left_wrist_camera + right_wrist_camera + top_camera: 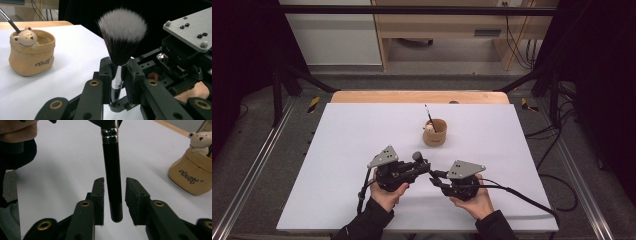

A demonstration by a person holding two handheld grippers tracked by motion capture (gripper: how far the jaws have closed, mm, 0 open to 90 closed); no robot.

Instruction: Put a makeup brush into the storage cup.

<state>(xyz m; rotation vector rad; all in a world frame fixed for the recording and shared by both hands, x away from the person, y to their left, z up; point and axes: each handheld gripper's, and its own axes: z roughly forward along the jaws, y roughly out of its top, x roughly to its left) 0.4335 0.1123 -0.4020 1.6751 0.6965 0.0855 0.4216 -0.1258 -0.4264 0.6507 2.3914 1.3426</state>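
1. Makeup brush (121, 50): the left gripper (119, 72) pinches its silver collar between its two pads, bristle head up, near the front edge of the desk (362, 130) at about its middle.
2. In the right gripper view, the brush's black handle (113, 182) hangs between the pads of the right gripper (114, 197); a gap shows on each side, so these jaws stand spread and do not press on it.
3. From the high view, the two grippers meet tip to tip, each in a hand (387, 195), with the brush's dark head (417, 156) sticking up between them.
4. A tan cup (435, 132) shaped like a soft bag stands farther back, right of the desk's middle and well apart from the grippers. A small bear figure (25, 37) sits at its rim.
5. A thin dark stick (428, 114) leans out of the cup toward the back edge. Its lower end is hidden inside the cup, and what kind of tool it is I cannot tell.
6. The brush head is cut off at the top of the right gripper view, and the cup is cut off at that view's right edge.
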